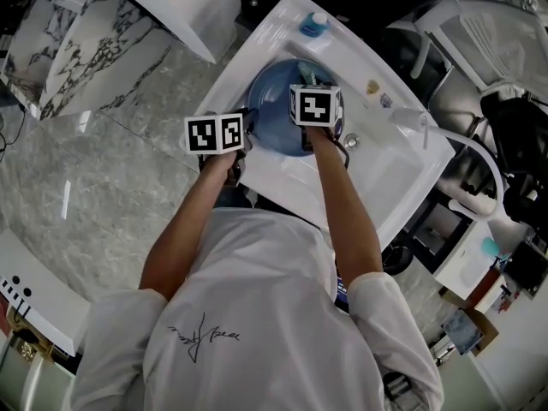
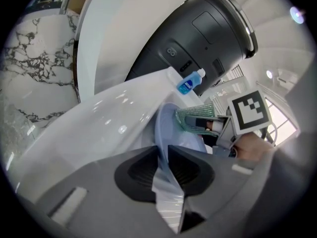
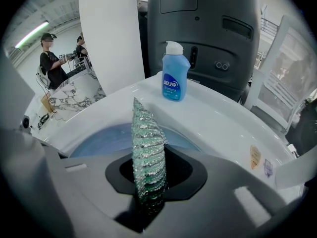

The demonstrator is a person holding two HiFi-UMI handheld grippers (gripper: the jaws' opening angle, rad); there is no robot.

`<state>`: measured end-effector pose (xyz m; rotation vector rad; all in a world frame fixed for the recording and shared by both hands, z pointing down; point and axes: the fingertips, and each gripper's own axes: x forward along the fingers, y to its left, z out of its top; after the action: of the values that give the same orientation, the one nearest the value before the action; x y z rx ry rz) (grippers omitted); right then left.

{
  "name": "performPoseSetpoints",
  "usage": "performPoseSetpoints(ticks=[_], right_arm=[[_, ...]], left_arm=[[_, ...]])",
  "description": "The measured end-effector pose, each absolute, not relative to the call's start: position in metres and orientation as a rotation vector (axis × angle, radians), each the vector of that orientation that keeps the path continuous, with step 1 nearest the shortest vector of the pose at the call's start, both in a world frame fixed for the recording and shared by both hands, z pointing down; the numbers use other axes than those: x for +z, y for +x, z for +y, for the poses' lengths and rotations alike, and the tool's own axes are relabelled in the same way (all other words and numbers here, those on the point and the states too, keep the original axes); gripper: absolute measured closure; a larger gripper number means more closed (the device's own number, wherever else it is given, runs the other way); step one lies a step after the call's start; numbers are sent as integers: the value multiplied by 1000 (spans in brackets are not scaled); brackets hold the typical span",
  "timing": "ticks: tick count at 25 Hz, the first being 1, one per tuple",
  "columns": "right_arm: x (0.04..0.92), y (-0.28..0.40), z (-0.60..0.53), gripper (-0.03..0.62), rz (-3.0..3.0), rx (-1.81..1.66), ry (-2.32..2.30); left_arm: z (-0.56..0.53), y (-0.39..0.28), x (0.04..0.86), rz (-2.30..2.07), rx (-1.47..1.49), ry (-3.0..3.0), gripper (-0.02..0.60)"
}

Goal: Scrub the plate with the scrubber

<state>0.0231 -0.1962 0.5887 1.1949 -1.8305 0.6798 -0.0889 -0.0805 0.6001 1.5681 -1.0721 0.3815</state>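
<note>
A blue plate (image 1: 276, 110) sits in the white basin (image 1: 402, 165). My left gripper (image 1: 246, 139) is shut on the plate's near rim; in the left gripper view the plate (image 2: 166, 128) runs edge-on between the jaws of the left gripper (image 2: 167, 175). My right gripper (image 1: 315, 88) is over the plate and shut on a glittery green scrubber (image 3: 146, 152), which stands upright between the jaws of the right gripper (image 3: 148, 182) above the plate (image 3: 106, 138). The scrubber (image 2: 195, 118) rests against the plate's face in the left gripper view.
A blue soap bottle (image 3: 175, 72) stands on the basin's far ledge, in front of a large dark grey machine (image 3: 203, 24). Marble slabs (image 1: 60, 32) lie to the left. Two people (image 3: 59, 63) stand far off at the left.
</note>
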Motion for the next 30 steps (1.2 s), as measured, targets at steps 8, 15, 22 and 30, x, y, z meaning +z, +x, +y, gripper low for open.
performPoseSetpoints(ticks=[8,15,22,30], right_arm=[[599,1,-188,534,-1871,683,1112],[591,-13,-185,534,-1921,630,1037],[585,-21,-181,534,-1955,580,954],[589,-30,-172,533,-1973,525,885]], left_arm=[[-81,-91,601,-1080,376,1550,459],[-82,-91,600,-1079,360,1542,459],[-81,-92,600,-1069,341,1537,459],[-82,-91,598,-1057,322,1538,459]])
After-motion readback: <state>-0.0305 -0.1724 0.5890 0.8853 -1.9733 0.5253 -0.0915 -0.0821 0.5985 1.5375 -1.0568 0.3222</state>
